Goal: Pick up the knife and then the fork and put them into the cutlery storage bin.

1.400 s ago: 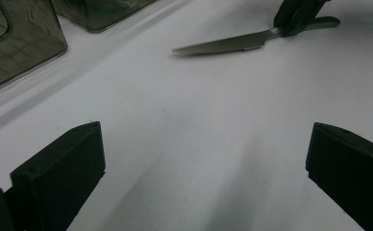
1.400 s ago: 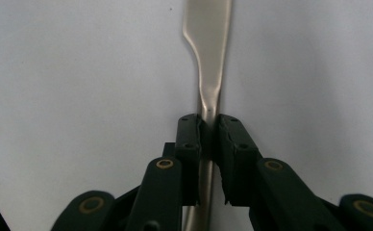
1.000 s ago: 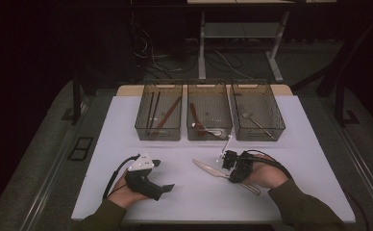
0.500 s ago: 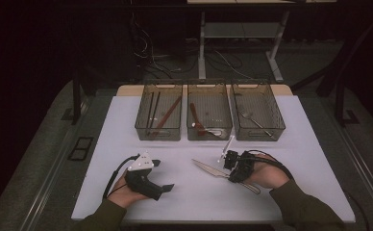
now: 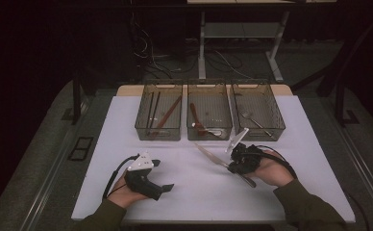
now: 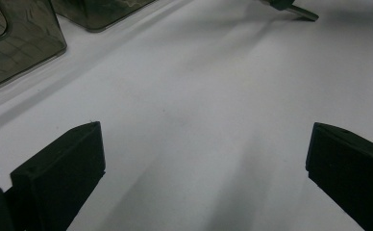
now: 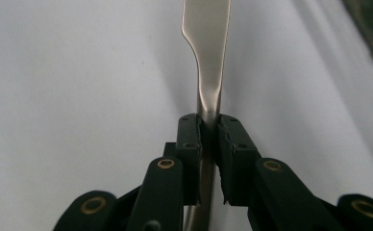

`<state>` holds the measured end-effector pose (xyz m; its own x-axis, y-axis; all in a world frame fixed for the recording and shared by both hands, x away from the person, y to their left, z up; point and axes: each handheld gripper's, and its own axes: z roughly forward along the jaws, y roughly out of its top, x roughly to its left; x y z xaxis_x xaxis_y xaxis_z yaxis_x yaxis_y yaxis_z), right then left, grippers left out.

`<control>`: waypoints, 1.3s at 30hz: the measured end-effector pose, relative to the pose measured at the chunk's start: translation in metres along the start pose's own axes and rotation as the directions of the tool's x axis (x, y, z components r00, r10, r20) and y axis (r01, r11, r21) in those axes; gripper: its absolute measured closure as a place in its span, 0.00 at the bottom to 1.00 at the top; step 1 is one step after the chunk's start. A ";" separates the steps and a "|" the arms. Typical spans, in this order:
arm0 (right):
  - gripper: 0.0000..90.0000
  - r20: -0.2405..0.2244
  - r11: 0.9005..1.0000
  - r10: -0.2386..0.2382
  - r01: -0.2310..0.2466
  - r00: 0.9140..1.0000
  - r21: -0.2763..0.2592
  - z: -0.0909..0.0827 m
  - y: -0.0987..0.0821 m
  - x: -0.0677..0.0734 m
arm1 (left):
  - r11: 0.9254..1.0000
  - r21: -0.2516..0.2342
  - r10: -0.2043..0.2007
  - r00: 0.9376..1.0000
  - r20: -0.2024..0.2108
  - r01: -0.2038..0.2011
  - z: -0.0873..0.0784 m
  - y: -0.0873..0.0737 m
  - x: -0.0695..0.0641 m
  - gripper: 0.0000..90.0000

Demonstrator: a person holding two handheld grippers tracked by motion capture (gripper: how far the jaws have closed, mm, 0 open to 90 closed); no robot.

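My right gripper point(image 5: 232, 167) is shut on a silver table knife point(image 5: 207, 154) near the table's right front. The blade points left and away, toward the bins, just above the white tabletop point(image 5: 189, 192). In the right gripper view the pads point(image 7: 189, 139) pinch the knife point(image 7: 208, 72) at its neck, and the blade runs up out of the frame. My left gripper point(image 5: 161, 175) rests on the table at the left front, held by a hand. Its jaws stand wide apart point(image 6: 204, 159) with only bare table between them.
Three smoky plastic bins stand in a row at the back of the table. The left bin point(image 5: 158, 137) holds long dark and reddish sticks, the middle bin point(image 5: 209, 137) a red-handled utensil, and the right bin point(image 5: 259, 137) a spoon. Black cables trail from both grippers.
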<state>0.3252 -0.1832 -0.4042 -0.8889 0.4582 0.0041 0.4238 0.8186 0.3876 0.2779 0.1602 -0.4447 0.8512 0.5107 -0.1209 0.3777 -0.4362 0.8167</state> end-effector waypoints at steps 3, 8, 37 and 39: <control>0.88 -0.001 0.998 0.013 -0.013 1.000 -0.057 -0.004 -0.004 -0.004 | 1.000 0.000 0.002 1.000 0.001 -0.002 0.000 0.000 0.000 0.00; 0.88 -0.020 0.990 0.044 -0.046 0.999 -0.134 -0.010 -0.011 -0.009 | 1.000 0.000 0.004 1.000 0.000 -0.004 0.000 0.000 0.000 0.00; 0.89 -0.145 0.810 0.162 -0.215 0.976 -0.545 -0.039 -0.053 -0.044 | 1.000 0.002 0.004 1.000 0.004 -0.004 0.000 0.000 0.000 0.00; 0.89 -0.142 0.798 0.171 -0.222 0.975 -0.561 -0.042 -0.056 -0.048 | 1.000 0.001 0.002 1.000 0.005 -0.002 0.000 0.000 0.000 0.00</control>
<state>0.3365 -0.2651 -0.3877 -0.8188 0.5375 0.2017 0.4376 0.3571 0.8252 0.2779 0.1603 -0.4446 0.8537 0.5062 -0.1223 0.3767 -0.4381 0.8162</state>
